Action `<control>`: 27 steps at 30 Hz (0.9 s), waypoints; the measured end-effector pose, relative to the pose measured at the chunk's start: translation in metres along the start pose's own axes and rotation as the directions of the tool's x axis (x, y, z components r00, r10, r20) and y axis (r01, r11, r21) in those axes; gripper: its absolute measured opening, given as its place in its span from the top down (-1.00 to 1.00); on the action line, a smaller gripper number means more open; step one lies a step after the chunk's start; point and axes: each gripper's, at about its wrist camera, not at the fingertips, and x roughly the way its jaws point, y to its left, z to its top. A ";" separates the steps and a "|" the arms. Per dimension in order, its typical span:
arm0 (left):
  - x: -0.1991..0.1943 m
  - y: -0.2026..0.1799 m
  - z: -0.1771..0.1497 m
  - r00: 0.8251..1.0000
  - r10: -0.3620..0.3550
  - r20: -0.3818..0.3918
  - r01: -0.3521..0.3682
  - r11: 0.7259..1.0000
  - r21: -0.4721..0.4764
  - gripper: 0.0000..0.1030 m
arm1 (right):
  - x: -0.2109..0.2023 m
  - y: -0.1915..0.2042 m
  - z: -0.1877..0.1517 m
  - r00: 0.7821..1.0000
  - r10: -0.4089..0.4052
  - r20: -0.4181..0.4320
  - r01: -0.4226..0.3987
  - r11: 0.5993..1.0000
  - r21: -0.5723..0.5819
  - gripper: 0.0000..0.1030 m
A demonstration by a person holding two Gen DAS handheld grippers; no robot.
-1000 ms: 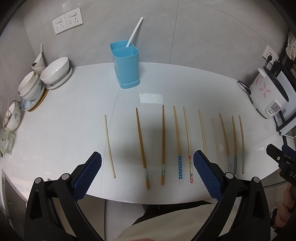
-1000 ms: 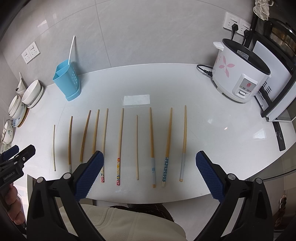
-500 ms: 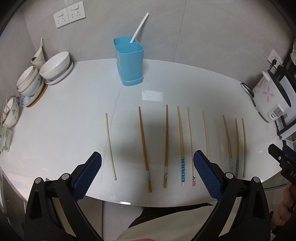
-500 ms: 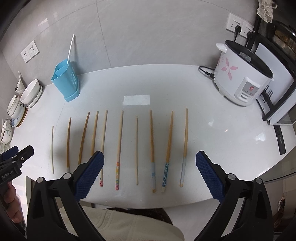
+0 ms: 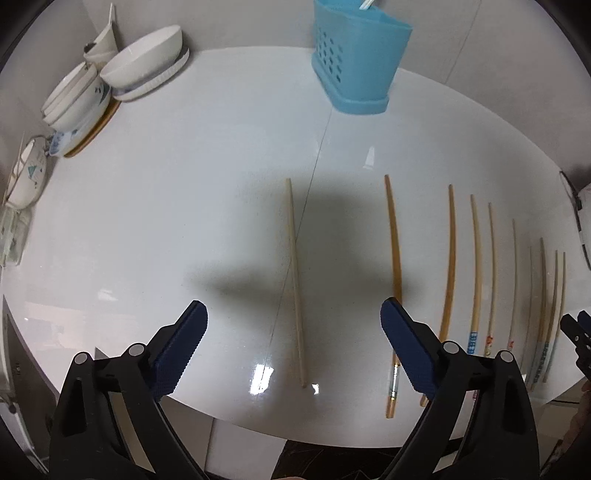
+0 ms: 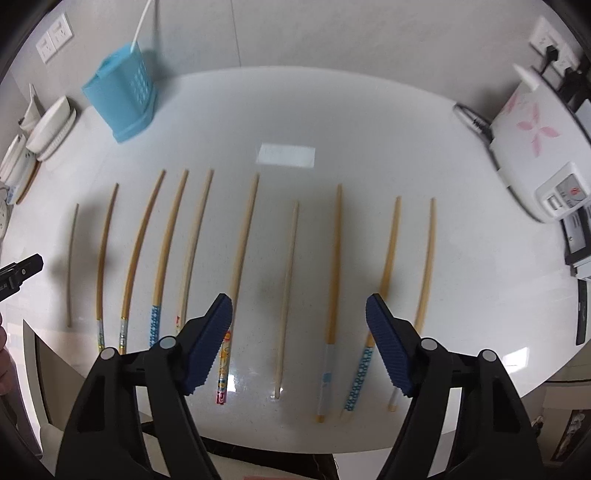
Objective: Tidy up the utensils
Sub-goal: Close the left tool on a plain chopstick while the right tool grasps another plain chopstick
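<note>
My left tongs (image 5: 291, 334) gape empty over the plain chopstick (image 5: 294, 273), lying apart on the bench (image 5: 166, 221), nearer me than the blue holder (image 5: 360, 66). Right tongs (image 6: 299, 334) also gape. Light, stiff, probably slippery; I'd pinch mid-shaft.

Glossy white table (image 6: 369, 122); grey tiled wall (image 6: 332, 33), sockets (image 6: 55, 40).

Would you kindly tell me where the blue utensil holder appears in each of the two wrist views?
Left wrist view: the blue utensil holder stands at top centre-right, beyond the plain chopstick.
Right wrist view: the holder sits at upper left, tilted by the lens.
Shared landmark: the stacked white bowls lie to its left in both.
</note>
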 end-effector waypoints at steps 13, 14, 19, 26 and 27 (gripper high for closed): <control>0.060 0.011 0.017 0.988 0.006 -0.153 -0.005 1.000 0.005 -0.46 | 0.048 0.006 0.012 0.986 0.030 -0.165 -0.025 0.999 0.032 0.23; 0.062 0.011 0.019 0.987 0.007 -0.160 -0.006 1.000 0.006 -0.43 | 0.050 0.007 0.013 0.985 0.027 -0.173 -0.022 0.999 0.032 0.29; 0.072 0.015 0.026 0.979 -0.017 -0.203 0.019 1.000 0.011 -0.12 | 0.065 0.016 0.017 0.979 0.014 -0.205 -0.009 1.000 0.025 0.47; 0.070 0.009 0.032 0.975 -0.014 -0.221 0.026 0.999 0.048 0.62 | 0.082 0.024 0.021 0.971 -0.002 -0.239 0.008 1.000 0.022 0.70; 0.070 0.004 0.032 0.973 -0.009 -0.229 0.021 0.998 0.051 0.88 | 0.084 0.027 0.022 0.971 -0.011 -0.238 0.014 1.000 0.015 0.74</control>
